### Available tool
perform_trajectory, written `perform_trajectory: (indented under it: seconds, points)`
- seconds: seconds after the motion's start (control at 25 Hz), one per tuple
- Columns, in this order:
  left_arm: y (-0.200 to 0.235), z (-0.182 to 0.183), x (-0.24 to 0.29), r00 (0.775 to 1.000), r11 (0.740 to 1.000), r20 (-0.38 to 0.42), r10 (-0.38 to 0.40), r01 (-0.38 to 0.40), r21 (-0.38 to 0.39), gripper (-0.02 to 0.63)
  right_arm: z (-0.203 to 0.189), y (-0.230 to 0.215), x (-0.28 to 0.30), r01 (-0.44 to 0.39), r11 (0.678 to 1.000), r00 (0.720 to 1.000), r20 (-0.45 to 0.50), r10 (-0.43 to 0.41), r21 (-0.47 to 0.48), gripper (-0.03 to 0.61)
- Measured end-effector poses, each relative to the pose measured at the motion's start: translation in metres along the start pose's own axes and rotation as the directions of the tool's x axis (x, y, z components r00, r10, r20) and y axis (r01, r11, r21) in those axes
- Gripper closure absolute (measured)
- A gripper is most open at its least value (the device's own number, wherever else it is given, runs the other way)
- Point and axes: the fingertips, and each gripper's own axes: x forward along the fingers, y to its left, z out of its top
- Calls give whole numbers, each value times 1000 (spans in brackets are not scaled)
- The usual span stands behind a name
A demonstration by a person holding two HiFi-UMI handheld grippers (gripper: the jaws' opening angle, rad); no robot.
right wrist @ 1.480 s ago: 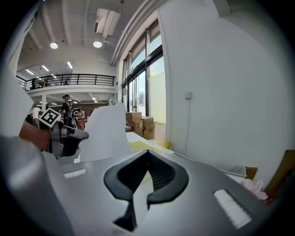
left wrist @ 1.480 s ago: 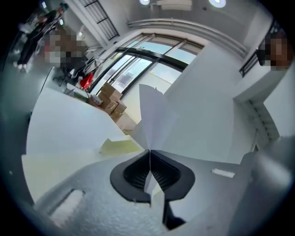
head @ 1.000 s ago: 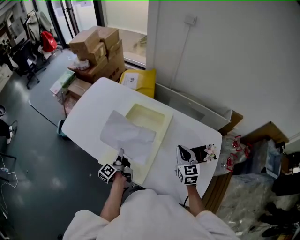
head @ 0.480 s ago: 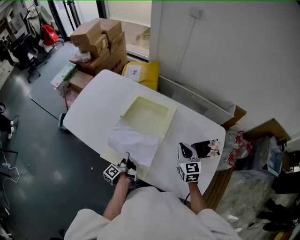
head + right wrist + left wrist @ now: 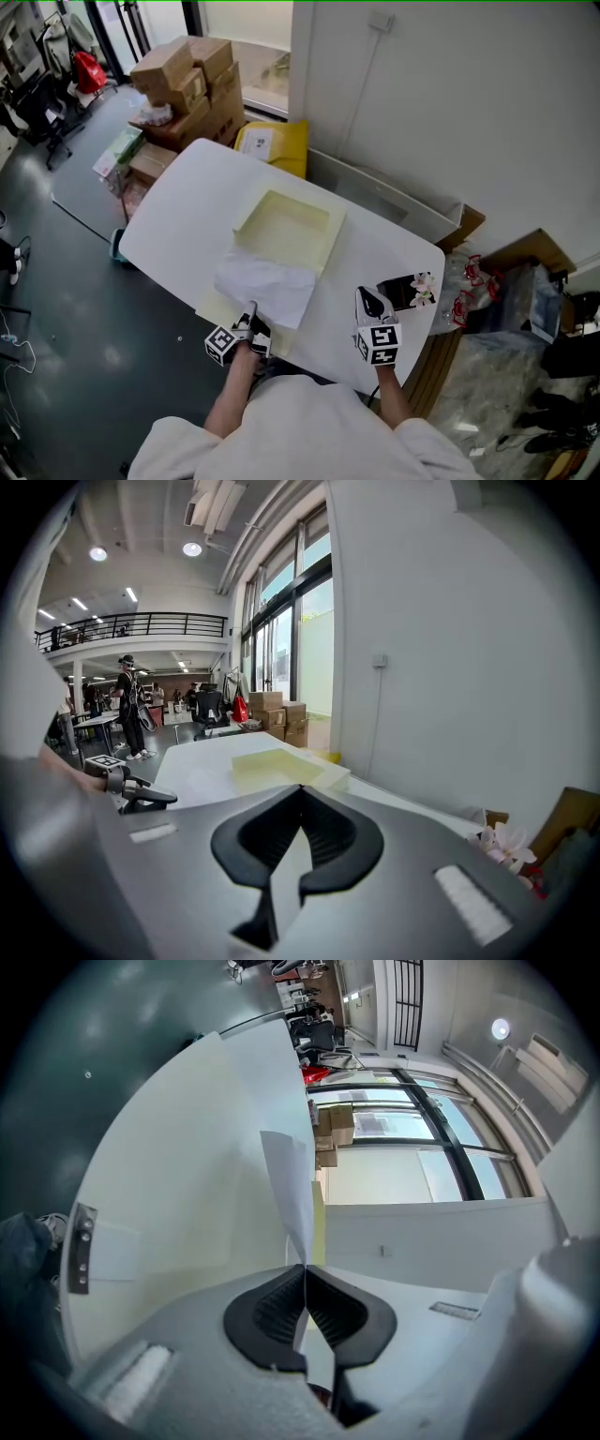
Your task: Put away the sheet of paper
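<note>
The white, creased sheet of paper (image 5: 267, 286) lay half on the flat near flap of a pale yellow, shallow open cardboard box (image 5: 286, 230). Its far edge reached the lip of the box's recessed tray, and its near edge was pinched in the left gripper (image 5: 251, 315). In the left gripper view the jaws were pressed together on the sheet (image 5: 291, 1185), which rose thin and edge-on from between the pads. The right gripper (image 5: 367, 300) hung over the bare near right part of the white oval table (image 5: 187, 216) with its jaws closed on nothing, well apart from the paper.

The risks, as I judged them, came from the grip and from the paper itself. The hold was on one edge only, so a push toward the tray would likely buckle or fold the sheet rather than slide it in — it was already rumpled. A quick tug could tear it at the pads or pull it free. The box looked light and nothing held it down, so dragging the sheet might shift it toward the table's edge. If the sheet were let go too soon, it would rest on the flap or the rim rather than in the tray.
</note>
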Motion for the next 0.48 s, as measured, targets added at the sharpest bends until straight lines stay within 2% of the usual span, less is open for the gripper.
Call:
perform_trajectory:
  seconds: [0.48]
  points:
    - [-13,2,44,999,1000,-39,-10,10,6,611,-1,-2,-3,38,999,999,-16,-37,8,578]
